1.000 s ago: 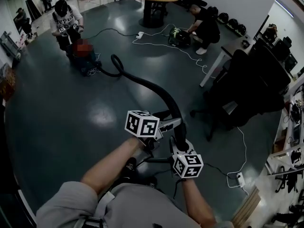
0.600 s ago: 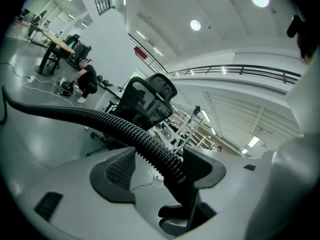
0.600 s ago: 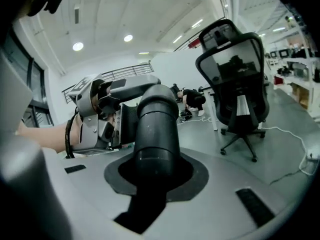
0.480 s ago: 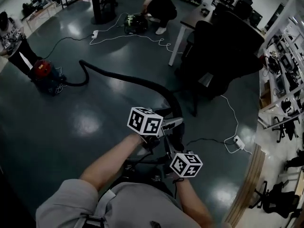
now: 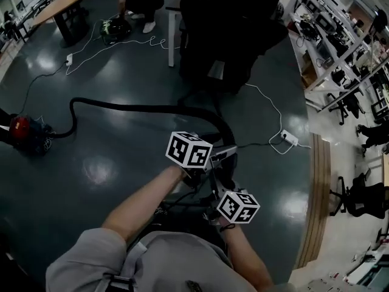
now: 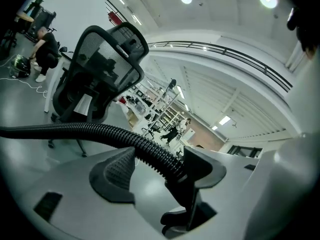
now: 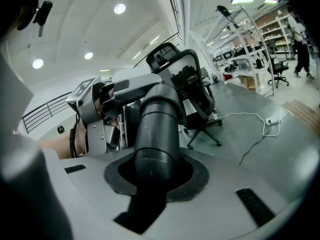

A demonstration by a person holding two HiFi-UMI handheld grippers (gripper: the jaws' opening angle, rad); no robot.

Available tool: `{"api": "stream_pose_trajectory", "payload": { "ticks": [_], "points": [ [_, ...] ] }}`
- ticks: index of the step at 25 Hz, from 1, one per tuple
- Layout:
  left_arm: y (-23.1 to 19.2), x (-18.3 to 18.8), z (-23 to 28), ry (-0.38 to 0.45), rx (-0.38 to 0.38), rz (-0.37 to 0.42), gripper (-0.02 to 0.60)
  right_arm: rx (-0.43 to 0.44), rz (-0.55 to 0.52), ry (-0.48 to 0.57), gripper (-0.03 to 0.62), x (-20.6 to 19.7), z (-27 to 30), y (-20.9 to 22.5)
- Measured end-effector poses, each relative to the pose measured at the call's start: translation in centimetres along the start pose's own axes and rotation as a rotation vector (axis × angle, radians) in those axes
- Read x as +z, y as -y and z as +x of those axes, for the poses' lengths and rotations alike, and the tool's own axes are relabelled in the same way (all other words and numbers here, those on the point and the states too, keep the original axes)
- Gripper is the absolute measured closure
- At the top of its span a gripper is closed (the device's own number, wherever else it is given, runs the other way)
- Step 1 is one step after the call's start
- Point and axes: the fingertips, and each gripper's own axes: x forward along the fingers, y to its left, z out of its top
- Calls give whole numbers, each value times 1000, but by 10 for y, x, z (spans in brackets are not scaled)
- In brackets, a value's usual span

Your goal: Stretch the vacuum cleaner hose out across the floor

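The black ribbed vacuum hose (image 5: 140,108) runs from the red vacuum cleaner (image 5: 21,132) at the far left, loops up, crosses the floor and curves down to my grippers. My left gripper (image 5: 222,155) is shut on the hose at its cuff. In the left gripper view the ribbed hose (image 6: 100,131) passes between the pads of the left gripper (image 6: 160,164). My right gripper (image 5: 222,192) sits just below and is shut on the hose's smooth end tube (image 7: 157,129). In the right gripper view that tube fills the gap of the right gripper (image 7: 155,171).
A black office chair (image 5: 231,35) stands just beyond the hose's bend. A white cable with a power strip (image 5: 289,140) lies to the right, near a wooden floor strip (image 5: 319,181). A person crouches by another vacuum (image 5: 115,29) at the back left, near a round table (image 5: 61,8).
The head view has swung right, so the red vacuum has slid to the left edge. Both grippers have moved with the hose end, and the hose now lies longer across the floor.
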Motion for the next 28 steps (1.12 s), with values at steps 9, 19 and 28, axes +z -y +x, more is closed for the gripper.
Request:
{"api": "stream_pose_trajectory", "payload": {
  "ticks": [9, 19, 28],
  "points": [
    [68, -41, 138, -56, 21, -2, 287, -14, 125, 16, 500, 22, -87, 126],
    [127, -73, 167, -52, 72, 114, 287, -34, 111, -24, 500, 19, -158, 175],
    [137, -195, 84, -234, 72, 219, 287, 7, 142, -48, 500, 10, -170, 163]
  ]
}}
